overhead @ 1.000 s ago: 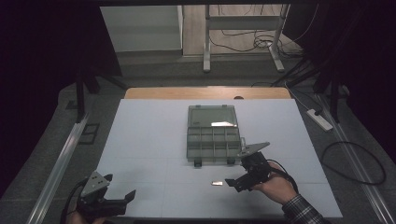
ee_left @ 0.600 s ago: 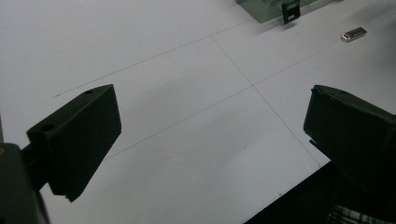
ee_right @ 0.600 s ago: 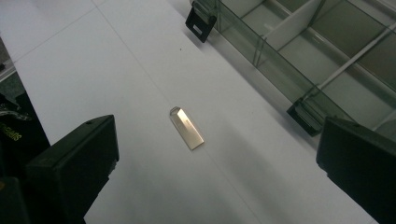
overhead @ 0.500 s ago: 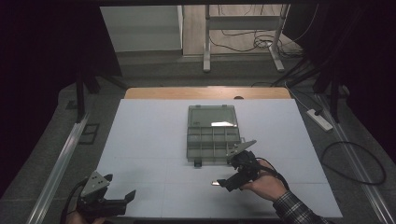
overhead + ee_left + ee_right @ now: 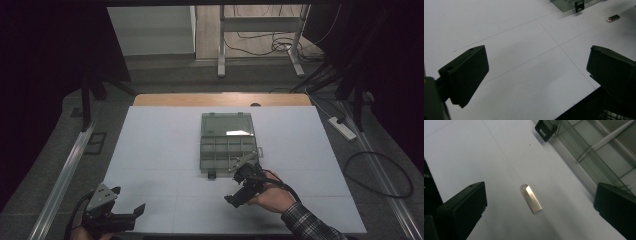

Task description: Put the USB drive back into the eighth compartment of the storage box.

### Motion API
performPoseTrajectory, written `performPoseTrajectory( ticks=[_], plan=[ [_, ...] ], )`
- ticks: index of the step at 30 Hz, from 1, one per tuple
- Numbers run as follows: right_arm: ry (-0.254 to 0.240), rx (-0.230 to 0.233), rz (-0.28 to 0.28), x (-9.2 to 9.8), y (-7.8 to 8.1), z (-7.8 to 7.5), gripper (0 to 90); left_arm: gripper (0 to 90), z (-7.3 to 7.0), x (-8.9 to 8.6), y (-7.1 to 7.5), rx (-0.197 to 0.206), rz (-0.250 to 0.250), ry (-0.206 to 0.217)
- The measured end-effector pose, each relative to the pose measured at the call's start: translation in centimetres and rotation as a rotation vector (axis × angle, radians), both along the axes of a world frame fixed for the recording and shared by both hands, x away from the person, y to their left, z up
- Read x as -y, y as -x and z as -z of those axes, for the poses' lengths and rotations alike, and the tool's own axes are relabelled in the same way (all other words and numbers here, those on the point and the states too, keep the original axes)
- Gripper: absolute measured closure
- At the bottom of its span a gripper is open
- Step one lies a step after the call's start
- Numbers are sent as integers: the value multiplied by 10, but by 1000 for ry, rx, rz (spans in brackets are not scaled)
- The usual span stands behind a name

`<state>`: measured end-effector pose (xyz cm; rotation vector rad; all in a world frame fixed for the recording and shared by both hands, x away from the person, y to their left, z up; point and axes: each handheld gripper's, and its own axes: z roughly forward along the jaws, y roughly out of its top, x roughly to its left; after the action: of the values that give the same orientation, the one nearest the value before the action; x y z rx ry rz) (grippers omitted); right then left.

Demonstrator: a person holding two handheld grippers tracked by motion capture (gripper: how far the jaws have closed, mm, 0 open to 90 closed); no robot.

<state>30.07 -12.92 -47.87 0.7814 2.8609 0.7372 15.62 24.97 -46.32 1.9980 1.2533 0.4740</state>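
A small silver USB stick (image 5: 531, 198) lies flat on the white table, close to the front edge of a clear grey compartment box (image 5: 227, 142). My right gripper (image 5: 540, 205) hangs open just above the stick, with one black jaw on each side of it and nothing held. In the high view the right gripper (image 5: 231, 199) is in a hand just in front of the box. My left gripper (image 5: 127, 201) rests open and empty at the table's near left corner. From there, the USB stick (image 5: 613, 18) lies far off, beside the box's black latch (image 5: 579, 5).
The box's lid is open toward the far side, and its black latch (image 5: 545, 128) sticks out at the front. The white table sheet (image 5: 160, 150) ends in a dark drop at the near edge. A power strip (image 5: 342, 127) and cables lie on the floor at the right.
My right gripper has moved left and toward the near edge, coming over the USB stick. The left gripper has stayed still.
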Motion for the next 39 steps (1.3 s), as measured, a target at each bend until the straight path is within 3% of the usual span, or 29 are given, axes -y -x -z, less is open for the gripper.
performPoseTrajectory(
  ticks=[23,30,33,39],
  plan=[
    [169,-21,-71,-14,1,38,0,43,0,0,0,2,3,1],
    [166,-7,-84,-14,3,38,17,44,0,0,0,2,4,1],
    [156,-4,-107,-13,4,35,117,44,0,0,0,2,3,1],
    [125,0,-175,-10,5,26,625,44,0,0,0,3,3,-2]
  ],
)
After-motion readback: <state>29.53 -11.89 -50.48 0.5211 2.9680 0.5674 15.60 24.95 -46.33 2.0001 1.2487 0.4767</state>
